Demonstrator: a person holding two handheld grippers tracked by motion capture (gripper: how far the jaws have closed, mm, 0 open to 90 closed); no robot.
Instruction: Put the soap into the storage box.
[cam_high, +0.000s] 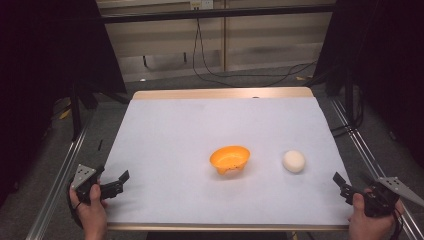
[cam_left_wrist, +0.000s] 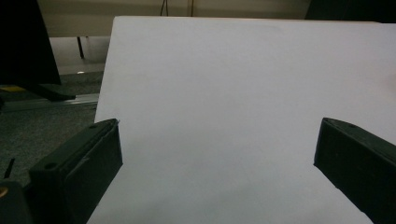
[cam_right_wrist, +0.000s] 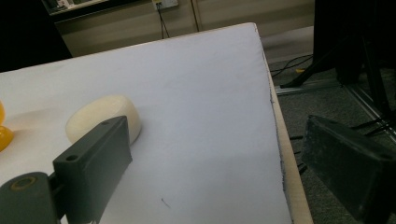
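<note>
Apparently we have not begun: our left gripper (cam_high: 114, 184) and right gripper (cam_high: 351, 187) rest at the bench's (cam_high: 175, 130) near corners, jaws spread and empty. Mid-bench, the orange bowl (cam_high: 230, 159) sits untouched, and the cream-white round lump (cam_high: 293, 161) lies near it, toward our right gripper.
</note>
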